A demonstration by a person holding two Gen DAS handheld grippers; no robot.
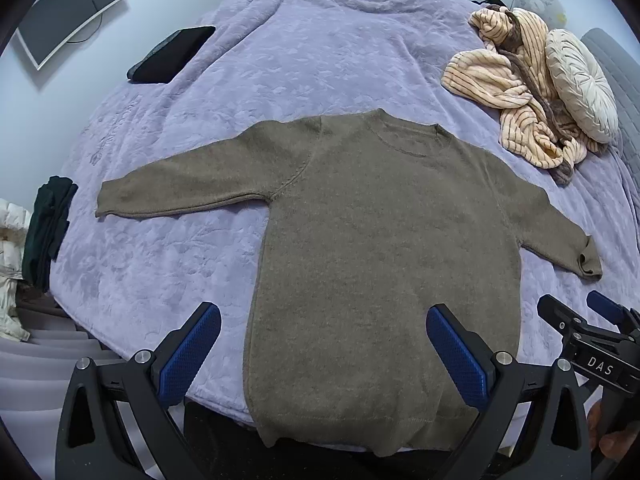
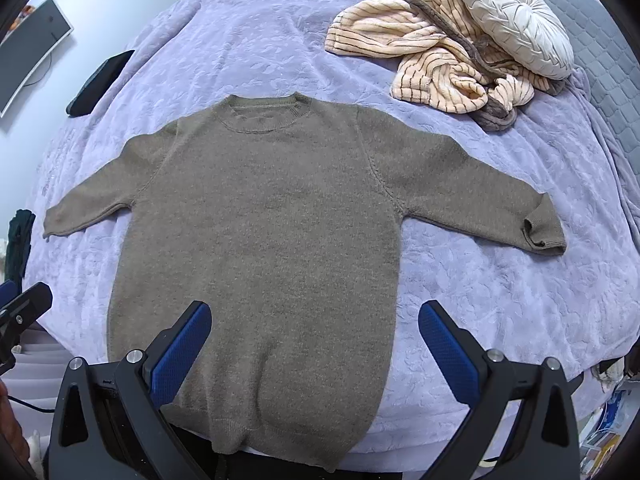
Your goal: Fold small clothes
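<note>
A small brown knit sweater lies flat on the lavender bedspread, collar away from me, both sleeves spread out to the sides. Its hem hangs slightly over the near bed edge. My left gripper hovers open above the hem's left part, with nothing between its blue pads. My right gripper is open too, over the hem's right part. The right gripper also shows at the right edge of the left wrist view. The right sleeve cuff is curled up.
A striped peach blanket and a round cream cushion sit at the far right. A black folded item lies at the far left. Dark clothes hang off the left bed edge. A monitor stands against the wall.
</note>
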